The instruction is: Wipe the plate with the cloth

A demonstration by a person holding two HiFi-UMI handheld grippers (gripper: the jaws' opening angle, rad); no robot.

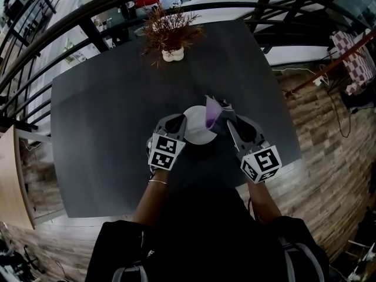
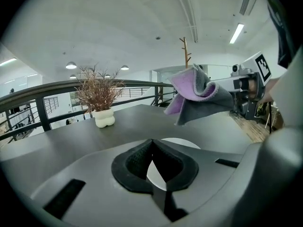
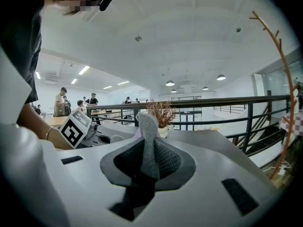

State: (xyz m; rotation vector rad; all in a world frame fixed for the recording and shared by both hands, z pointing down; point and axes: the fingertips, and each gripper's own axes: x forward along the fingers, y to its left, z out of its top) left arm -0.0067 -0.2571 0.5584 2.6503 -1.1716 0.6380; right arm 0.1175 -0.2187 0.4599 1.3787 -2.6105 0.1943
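The dark grey table (image 1: 100, 128) has a rounded far edge and a matte top. A small white pot (image 1: 173, 54) of dried reddish-brown plant (image 1: 170, 28) stands at the middle of its far edge. A white plate (image 1: 195, 131) sits at the near middle; whether it rests flat on the top cannot be told.

Both forearms reach forward from the torso, roughly parallel. Left forearm (image 1: 154, 187) bare, right forearm (image 1: 259, 200) bare. The grey plastic left gripper (image 1: 180, 121) with black ribbed pads (image 2: 135, 161) has its jaws together, tips meeting, with nothing seen pinched between them. It points forward and somewhat down, marker cube (image 1: 164, 151) facing up. The matching grey right gripper (image 1: 227, 122) sits just beside it, nearer level, angled slightly inward. Its jaws are clamped on a fold of grey-and-purple cloth (image 3: 147, 136), which stands up between the pads and hangs off the tips (image 2: 199, 96).
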